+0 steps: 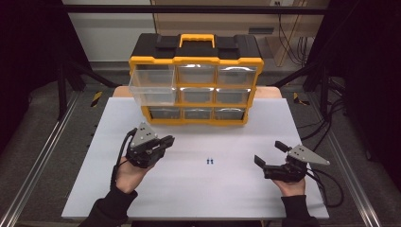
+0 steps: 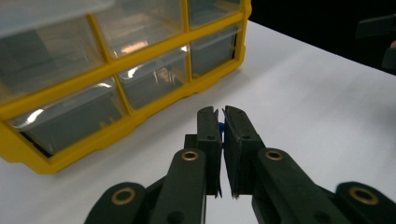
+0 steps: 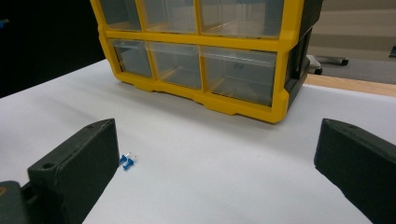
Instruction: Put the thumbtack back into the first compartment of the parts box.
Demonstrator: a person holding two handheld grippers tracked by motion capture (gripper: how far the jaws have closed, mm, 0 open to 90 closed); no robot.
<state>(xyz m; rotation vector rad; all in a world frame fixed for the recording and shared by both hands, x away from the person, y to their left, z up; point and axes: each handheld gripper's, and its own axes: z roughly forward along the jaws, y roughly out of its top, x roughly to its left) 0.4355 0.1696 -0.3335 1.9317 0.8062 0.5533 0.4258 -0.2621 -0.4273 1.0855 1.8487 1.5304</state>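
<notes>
My left hand-held gripper (image 2: 221, 122) is clenched on a small blue push pin (image 2: 220, 126). My right hand-held gripper (image 1: 268, 153) stands released, two blue push pins (image 3: 126, 161) just beside its left jaw on the worktop (image 1: 189, 189).

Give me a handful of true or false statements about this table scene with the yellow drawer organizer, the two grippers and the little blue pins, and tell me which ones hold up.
1. The left gripper is shut on a small blue pin. True.
2. The right gripper is shut. False: its jaws stand wide apart with nothing between them.
3. The top-left drawer of the organizer is pulled out. True.
4. Two blue pins lie on the white table between the grippers. True.
5. The organizer has a red handle. False: its handle is yellow.
6. The right gripper touches the organizer. False: it sits well apart from it, near the table's right side.
</notes>
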